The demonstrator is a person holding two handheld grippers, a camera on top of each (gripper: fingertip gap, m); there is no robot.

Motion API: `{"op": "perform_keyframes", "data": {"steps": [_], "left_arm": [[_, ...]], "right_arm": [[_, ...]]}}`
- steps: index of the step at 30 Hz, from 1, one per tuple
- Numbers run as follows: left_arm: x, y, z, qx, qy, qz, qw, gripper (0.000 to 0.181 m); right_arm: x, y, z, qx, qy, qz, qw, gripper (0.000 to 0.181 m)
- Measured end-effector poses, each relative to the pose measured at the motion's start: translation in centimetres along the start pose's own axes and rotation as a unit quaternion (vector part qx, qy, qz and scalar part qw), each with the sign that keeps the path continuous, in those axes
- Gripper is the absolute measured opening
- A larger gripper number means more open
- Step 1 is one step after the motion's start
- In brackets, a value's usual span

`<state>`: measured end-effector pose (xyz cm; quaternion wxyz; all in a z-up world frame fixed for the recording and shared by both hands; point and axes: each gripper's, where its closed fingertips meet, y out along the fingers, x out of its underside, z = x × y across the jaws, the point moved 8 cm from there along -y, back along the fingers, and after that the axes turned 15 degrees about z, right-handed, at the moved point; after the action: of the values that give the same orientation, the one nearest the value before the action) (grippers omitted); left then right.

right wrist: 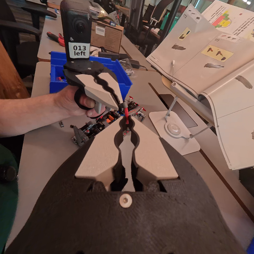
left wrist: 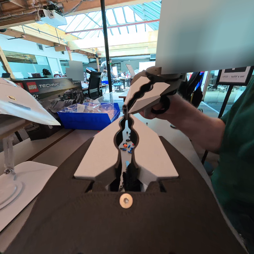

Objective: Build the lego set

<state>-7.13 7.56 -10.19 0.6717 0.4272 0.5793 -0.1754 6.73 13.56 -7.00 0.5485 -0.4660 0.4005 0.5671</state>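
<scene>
Right wrist view: both tools (right wrist: 126, 119) (right wrist: 121, 105) clenched, seemingly on one red axle (right wrist: 126, 115), tip-to-tip.

black gripper (right wrist: 126, 121) bodies, pale grey fingers, green sleeve (left wrist: 236, 137).

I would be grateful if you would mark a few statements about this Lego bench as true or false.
1. The left tool grips a small grey piece with a red axle in it. True.
2. The right tool is wide open, far from the axle. False: its fingers close around the axle.
3. The instruction booklet lies closed on the table. False: it is open on a stand.
4. A blue bin sits behind the left tool. True.
5. The partly built model is lifted. False: it rests on the table.
</scene>
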Motion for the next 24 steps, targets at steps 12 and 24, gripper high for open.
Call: {"op": "perform_keyframes", "data": {"steps": [12, 24], "left_arm": [[1.0, 0.5, 2.5, 0.070, 0.000, -0.151, 0.986, 0.001], [1.4, 1.0, 3.9, 0.114, -0.011, -0.235, 0.965, 0.001]], "right_arm": [[2.2, -2.3, -2.3, -0.053, 0.032, -0.022, 0.998, 0.001], [2.7, -3.5, -3.5, -0.091, 0.005, -0.035, 0.995, 0.001]]}}
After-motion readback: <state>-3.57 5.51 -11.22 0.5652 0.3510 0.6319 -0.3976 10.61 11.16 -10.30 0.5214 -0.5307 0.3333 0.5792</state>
